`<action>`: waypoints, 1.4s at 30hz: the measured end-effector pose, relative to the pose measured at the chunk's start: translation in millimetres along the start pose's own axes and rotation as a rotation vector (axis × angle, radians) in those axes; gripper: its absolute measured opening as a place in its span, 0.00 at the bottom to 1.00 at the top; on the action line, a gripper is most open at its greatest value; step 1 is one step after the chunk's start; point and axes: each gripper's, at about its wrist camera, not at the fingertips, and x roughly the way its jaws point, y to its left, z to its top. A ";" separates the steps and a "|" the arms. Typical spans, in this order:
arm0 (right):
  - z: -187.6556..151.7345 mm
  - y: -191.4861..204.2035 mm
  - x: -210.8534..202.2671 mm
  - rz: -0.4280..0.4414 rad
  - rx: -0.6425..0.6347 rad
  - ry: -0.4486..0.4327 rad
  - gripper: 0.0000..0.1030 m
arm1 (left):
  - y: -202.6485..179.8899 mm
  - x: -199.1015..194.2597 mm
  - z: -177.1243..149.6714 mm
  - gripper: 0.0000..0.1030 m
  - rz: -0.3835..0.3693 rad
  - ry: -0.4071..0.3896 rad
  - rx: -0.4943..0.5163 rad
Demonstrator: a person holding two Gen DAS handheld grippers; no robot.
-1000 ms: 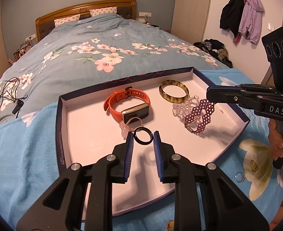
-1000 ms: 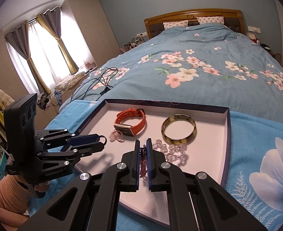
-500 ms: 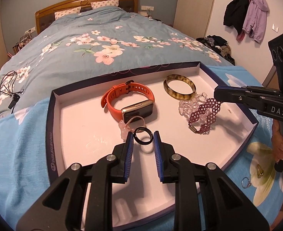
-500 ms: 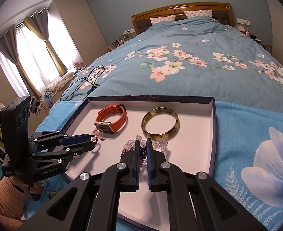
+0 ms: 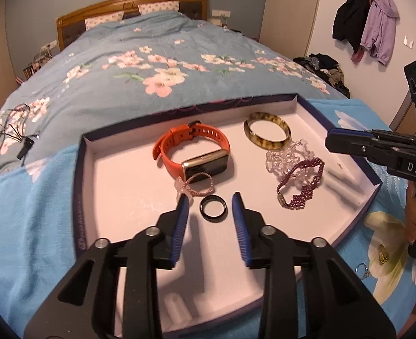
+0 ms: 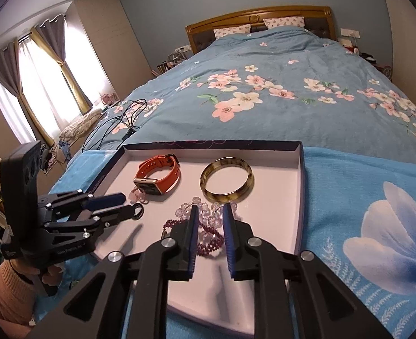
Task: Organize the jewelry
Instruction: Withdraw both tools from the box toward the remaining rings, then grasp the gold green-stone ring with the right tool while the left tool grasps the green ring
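Jewelry, tray (image 5: 89,175) as landmark: in your left wrist view, black ring (image 5: 213,208) lies on tray floor between your left gripper's (image 5: 210,206) opening, untouching jaws; in your right wrist view, right gripper (image 6: 209,218) likewise opening above purple beaded bracelet (image 6: 208,244), released near tray's front; judged next: withdraw, fetch loose ring (image 5: 362,269) outside tray.

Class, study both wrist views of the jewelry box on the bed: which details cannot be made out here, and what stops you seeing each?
- Purple beaded bracelet: right wrist view, partly hidden behind the right gripper, whose jaws are opening.
- Two small rings on the blanket: left wrist view, too small for detail.
- Box edge lettering: left wrist view, too small and blurred.
- Box's near edge: hidden by the left gripper, jaws opening round the black ring.
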 end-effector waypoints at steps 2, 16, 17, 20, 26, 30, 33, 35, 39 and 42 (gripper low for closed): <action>-3.8 3.4 -8.7 0.014 -0.010 -0.004 0.19 | -1.0 -12.1 -1.4 0.35 0.011 -0.028 0.011; -64.9 30.3 -66.6 0.026 -0.110 0.013 0.28 | -3.1 -109.5 -50.8 0.42 0.013 -0.155 0.053; -69.2 30.0 -68.0 0.025 -0.106 0.017 0.28 | -3.3 -113.0 -56.8 0.42 0.010 -0.154 0.049; -84.9 28.5 -72.0 0.004 -0.094 0.035 0.28 | -1.4 -118.8 -73.0 0.43 -0.003 -0.137 0.037; -104.7 24.6 -75.8 0.000 -0.054 0.058 0.29 | -7.1 -120.3 -107.6 0.43 -0.002 -0.076 0.064; -113.8 27.5 -75.6 0.009 -0.038 0.068 0.32 | -10.9 -121.1 -125.7 0.43 -0.029 -0.044 0.070; -119.4 30.1 -73.2 0.005 -0.035 0.081 0.32 | -13.1 -118.7 -131.9 0.43 -0.029 -0.022 0.069; -122.2 31.0 -72.1 0.004 -0.030 0.088 0.32 | -14.4 -117.4 -135.4 0.43 -0.038 -0.010 0.062; -127.9 31.9 -72.8 -0.008 -0.019 0.093 0.36 | -16.6 -113.5 -136.4 0.42 -0.046 0.004 0.051; -129.4 32.5 -73.7 -0.019 -0.017 0.090 0.36 | -16.1 -108.6 -135.3 0.40 -0.047 0.023 0.043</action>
